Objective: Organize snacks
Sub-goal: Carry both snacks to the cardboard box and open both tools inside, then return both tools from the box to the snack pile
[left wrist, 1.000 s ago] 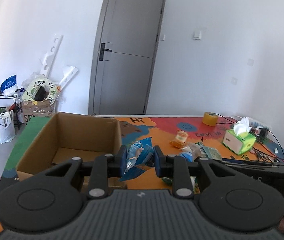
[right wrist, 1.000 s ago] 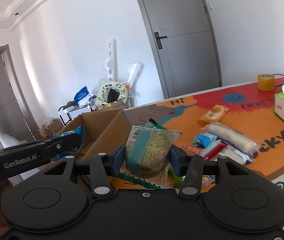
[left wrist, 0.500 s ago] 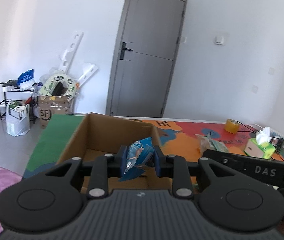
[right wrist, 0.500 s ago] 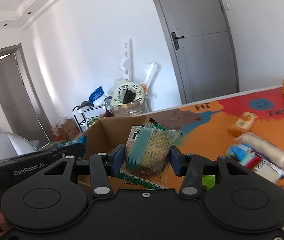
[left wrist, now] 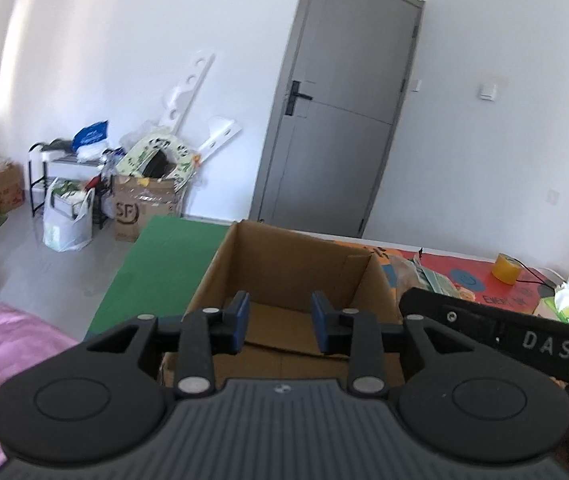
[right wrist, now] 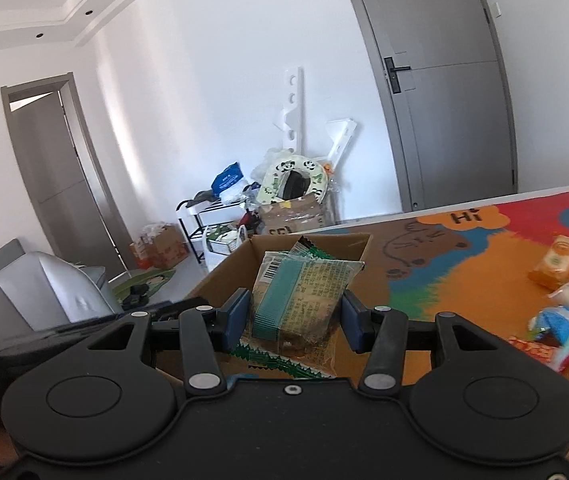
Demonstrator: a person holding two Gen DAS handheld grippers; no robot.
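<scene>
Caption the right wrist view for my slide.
Right gripper holds a teal-labelled clear snack packet above the open brown cardboard box.

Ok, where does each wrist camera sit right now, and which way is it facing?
Left wrist: on the left gripper, looking along its open, empty fingers into the cardboard box; right gripper's body at right.
Right wrist: on the right gripper, facing the box from the mat side; fingers hold a green snack packet; left gripper's body at left.
Shared: the box, grey door, floor clutter.

White walls, grey door, pale floor
</scene>
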